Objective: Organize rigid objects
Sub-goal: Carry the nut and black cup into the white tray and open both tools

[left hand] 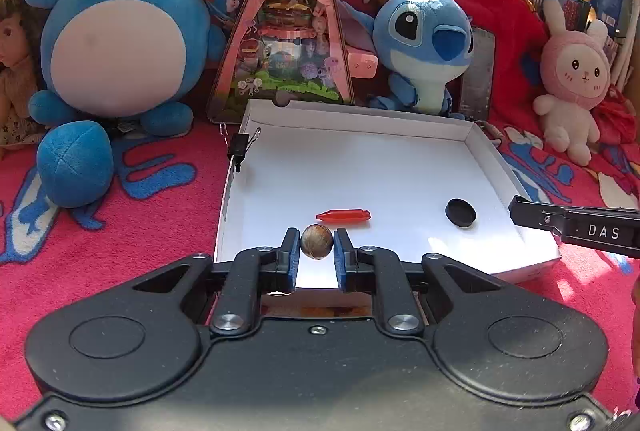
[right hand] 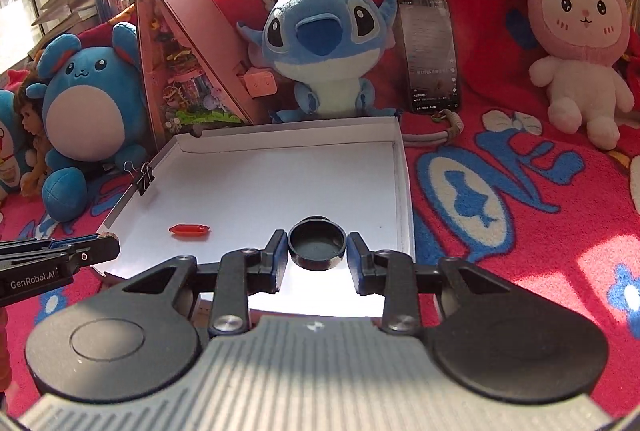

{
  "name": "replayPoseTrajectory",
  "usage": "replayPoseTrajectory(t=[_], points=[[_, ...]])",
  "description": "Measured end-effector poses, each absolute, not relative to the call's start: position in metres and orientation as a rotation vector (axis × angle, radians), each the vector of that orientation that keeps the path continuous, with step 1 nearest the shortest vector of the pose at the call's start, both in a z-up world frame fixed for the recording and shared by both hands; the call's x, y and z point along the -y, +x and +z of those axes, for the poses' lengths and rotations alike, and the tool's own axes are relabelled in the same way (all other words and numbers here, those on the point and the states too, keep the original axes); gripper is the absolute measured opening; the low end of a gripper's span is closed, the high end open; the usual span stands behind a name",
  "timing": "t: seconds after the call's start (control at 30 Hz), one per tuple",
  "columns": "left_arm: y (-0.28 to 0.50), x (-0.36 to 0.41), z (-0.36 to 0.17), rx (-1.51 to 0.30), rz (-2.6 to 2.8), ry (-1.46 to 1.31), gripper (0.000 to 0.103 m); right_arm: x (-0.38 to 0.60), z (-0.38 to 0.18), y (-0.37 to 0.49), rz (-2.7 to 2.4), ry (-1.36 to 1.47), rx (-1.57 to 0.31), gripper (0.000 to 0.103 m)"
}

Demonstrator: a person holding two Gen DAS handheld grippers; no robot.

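Over a white tray [left hand: 360, 119], the left gripper [left hand: 316, 245] clenches a small, hard, likely slippery marble [left hand: 316, 241] across its middle, while the right gripper [right hand: 318, 245] grasps a light, rigid black cap [right hand: 317, 242] by its rim.
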State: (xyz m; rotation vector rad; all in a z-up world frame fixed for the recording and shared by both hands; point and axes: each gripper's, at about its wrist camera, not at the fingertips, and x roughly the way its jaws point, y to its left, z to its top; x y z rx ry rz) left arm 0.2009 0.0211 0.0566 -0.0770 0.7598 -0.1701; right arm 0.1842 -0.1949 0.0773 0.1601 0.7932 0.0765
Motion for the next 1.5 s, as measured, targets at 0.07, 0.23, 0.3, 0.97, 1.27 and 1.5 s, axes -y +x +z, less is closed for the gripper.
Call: replayPoseTrajectory(t=[0.07, 0.23, 0.3, 0.97, 1.27, 1.5], points=[[0.212, -0.019, 0.049, -0.791, -0.156, -0.081, 0.017, 0.193, 0.071, 0.198, 0.078, 0.162, -0.831, 0.037], [0.226, -0.016, 0.036, -0.836, -0.144, -0.098, 0.017, 0.187, 0.057, 0.226, 0.053, 0.146, -0.899, 0.037], [0.230, -0.014, 0.033, -0.843, -0.144, -0.093, 0.017, 0.185, 0.054, 0.233, 0.048, 0.136, -0.912, 0.037], [0.247, -0.005, 0.022, -0.839, -0.128, -0.064, 0.017, 0.167, 0.041, 0.254, 0.057, 0.065, -0.965, 0.038], [0.247, -0.004, 0.022, -0.832, -0.125, -0.059, 0.017, 0.166, 0.041, 0.254, 0.047, 0.043, -0.953, 0.038], [0.247, -0.003, 0.022, -0.827, -0.121, -0.054, 0.017, 0.165, 0.043, 0.252, 0.039, 0.024, -0.919, 0.060]])
